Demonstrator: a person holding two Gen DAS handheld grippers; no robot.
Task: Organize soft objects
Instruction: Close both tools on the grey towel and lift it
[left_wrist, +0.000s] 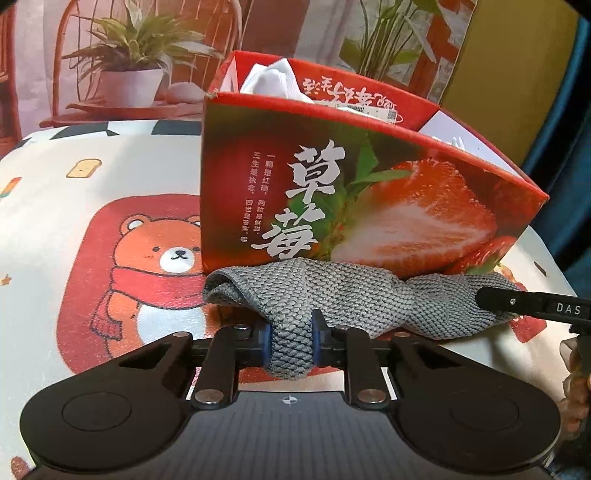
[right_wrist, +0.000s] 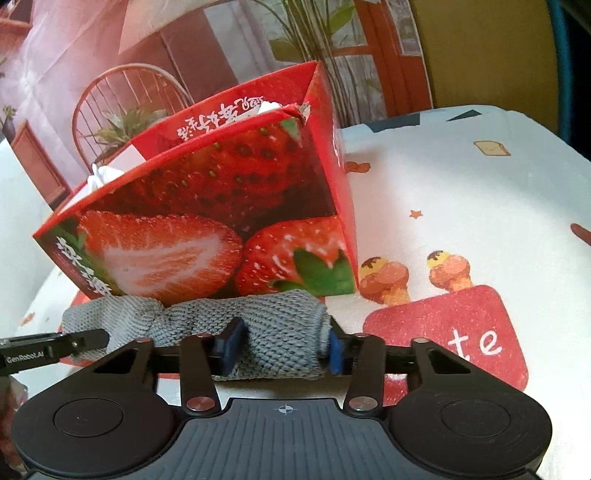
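Left wrist view: the left tool (left_wrist: 290, 341) is clenched on a bunched fold of a grey knit cloth (left_wrist: 354, 295), which lies on the table (left_wrist: 55, 206) against the front of a red strawberry-printed box (left_wrist: 369, 192). White fabric (left_wrist: 273, 83) pokes from the open box. The right tool's finger (left_wrist: 532, 306) rests on the cloth's far end.

Right wrist view: the right tool (right_wrist: 282, 349) grips the same grey knit cloth (right_wrist: 280, 317) at its rolled end, blue pads (right_wrist: 231, 345) pressing both sides, just before the red strawberry-printed box (right_wrist: 207, 206).
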